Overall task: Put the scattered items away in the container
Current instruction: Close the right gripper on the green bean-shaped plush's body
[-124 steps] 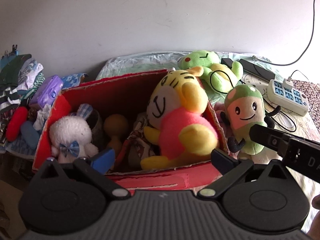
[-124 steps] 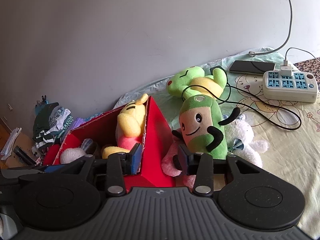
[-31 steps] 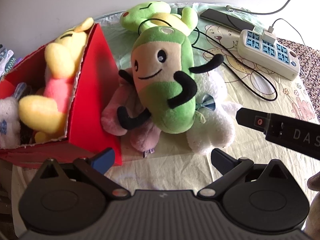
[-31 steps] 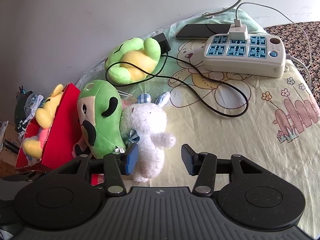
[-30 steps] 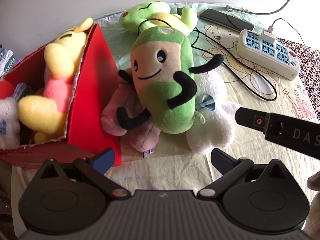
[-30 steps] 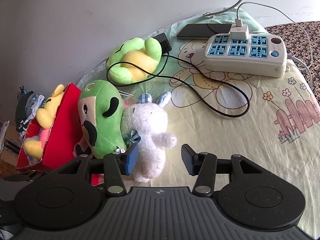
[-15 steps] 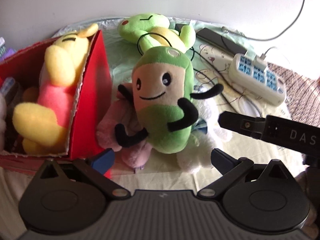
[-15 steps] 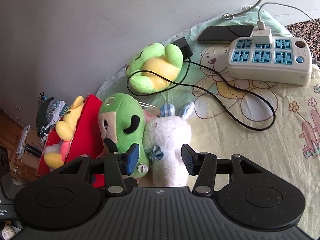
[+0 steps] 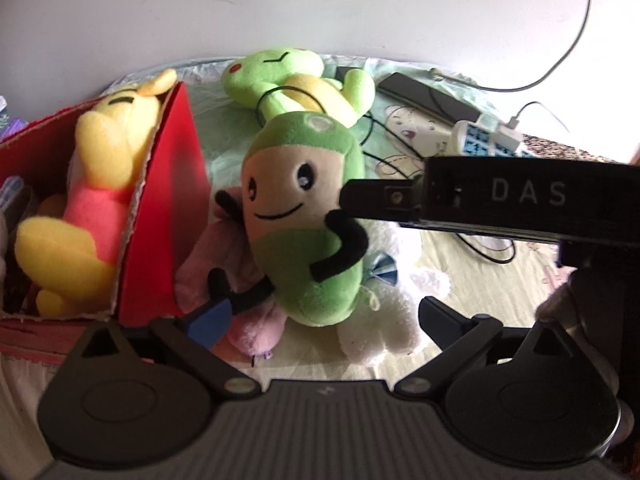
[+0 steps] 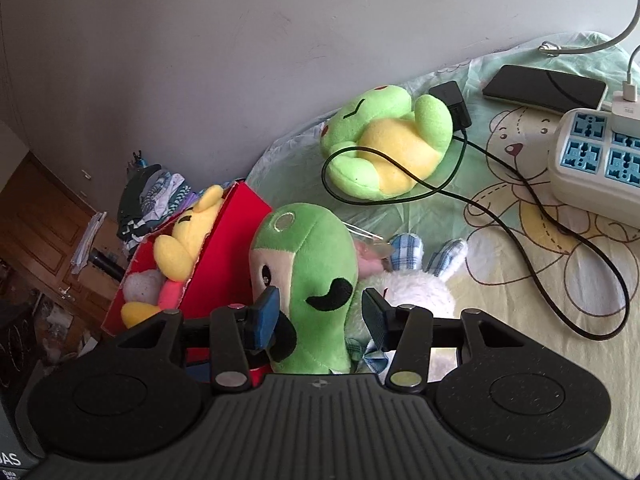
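A green pea-shaped plush [image 9: 304,220] with a smiling face leans on a pink plush [image 9: 224,264] and a white bunny [image 9: 392,280], just right of the red box [image 9: 168,200]. My right gripper [image 10: 318,316] stands open astride the green plush [image 10: 316,280]. Its blue pad rests by the face, and I see no squeeze. In the left wrist view its black fingers [image 9: 384,198] reach in from the right to the plush's cheek. My left gripper [image 9: 322,318] is open below the plush and holds nothing. A yellow plush [image 9: 100,184] sits in the box.
A green-and-yellow frog plush [image 10: 392,140] lies farther back with a black cable [image 10: 520,184] looped over it. A white power strip [image 10: 592,160] and a phone [image 10: 544,88] lie at the right. Folded clothes [image 10: 156,192] are stacked beyond the box [image 10: 224,248], by the wall.
My right gripper has swung left from the white bunny to straddle the green plush, its opening unchanged. In the left wrist view its black body has risen to the plush's face.
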### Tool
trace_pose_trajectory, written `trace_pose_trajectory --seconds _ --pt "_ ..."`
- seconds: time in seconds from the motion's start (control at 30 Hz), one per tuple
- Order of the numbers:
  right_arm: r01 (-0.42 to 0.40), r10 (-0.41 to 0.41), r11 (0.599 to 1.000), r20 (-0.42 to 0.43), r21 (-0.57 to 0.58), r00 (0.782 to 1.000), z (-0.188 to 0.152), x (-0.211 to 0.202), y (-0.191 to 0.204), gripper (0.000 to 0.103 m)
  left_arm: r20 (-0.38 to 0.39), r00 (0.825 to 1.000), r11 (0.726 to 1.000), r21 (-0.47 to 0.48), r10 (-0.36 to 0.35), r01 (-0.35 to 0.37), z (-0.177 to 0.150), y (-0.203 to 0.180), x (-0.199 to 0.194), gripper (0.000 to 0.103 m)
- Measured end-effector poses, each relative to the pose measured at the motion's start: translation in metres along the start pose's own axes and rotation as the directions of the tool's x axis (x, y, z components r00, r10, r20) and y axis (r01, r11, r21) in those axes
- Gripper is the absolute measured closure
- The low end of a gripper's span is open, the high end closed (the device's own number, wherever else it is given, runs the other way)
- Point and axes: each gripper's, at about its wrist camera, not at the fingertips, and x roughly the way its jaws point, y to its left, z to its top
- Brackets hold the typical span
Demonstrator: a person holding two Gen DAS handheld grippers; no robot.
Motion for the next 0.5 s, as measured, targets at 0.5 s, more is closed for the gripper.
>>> trace_pose_trajectory --seconds 0.5 --pt "-0.102 0.100 0.992 -0.028 -0.070 0.995 0.007 0.019 -0.003 0.046 0.088 0.995 0.984 0.172 0.036 -0.051 0.012 -0.009 0.020 0.005"
